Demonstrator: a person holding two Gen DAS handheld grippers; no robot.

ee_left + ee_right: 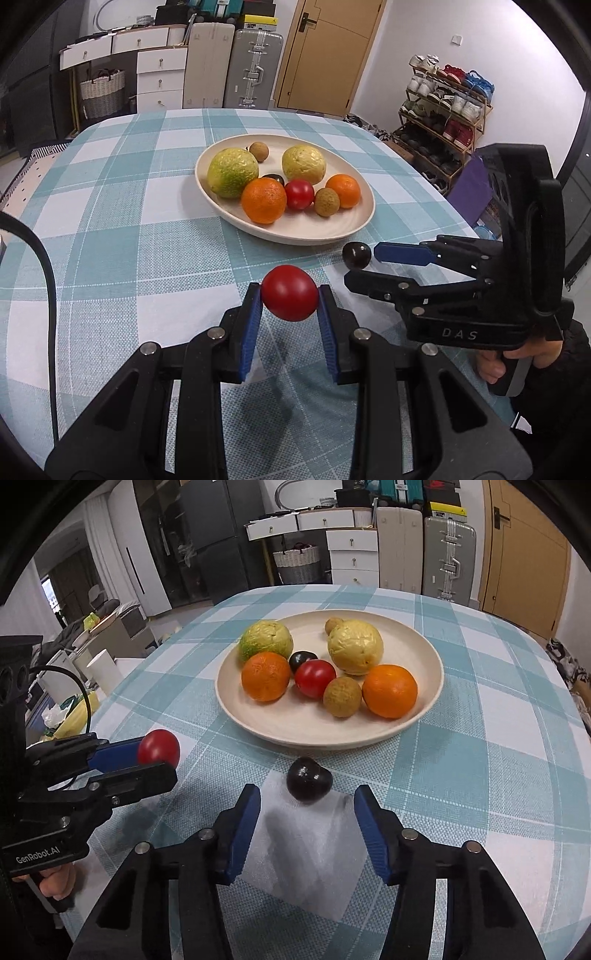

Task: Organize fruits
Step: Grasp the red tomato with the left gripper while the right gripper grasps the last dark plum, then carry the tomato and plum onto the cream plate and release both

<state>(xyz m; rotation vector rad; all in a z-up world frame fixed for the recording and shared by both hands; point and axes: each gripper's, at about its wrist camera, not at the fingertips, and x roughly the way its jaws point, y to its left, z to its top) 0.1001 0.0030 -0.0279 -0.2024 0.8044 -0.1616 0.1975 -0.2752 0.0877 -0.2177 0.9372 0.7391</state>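
Checked cloth below, the left gripper [290, 297] clamps a tomato [290, 297] aloft for the plate [424, 657], while the right gripper [307, 805], unclenched, straddles a dark plum [308, 780] without touching, lining up a grab.

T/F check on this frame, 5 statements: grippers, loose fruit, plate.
1. The left gripper holds a red tomato. True.
2. The right gripper is clamped on the dark plum. False: its pads stand apart from it on both sides.
3. The plate holds two oranges. True.
4. The plate is empty of red fruit. False: a second tomato lies on it.
5. The dark plum lies on the plate. False: it is in front of the plate, off its rim.
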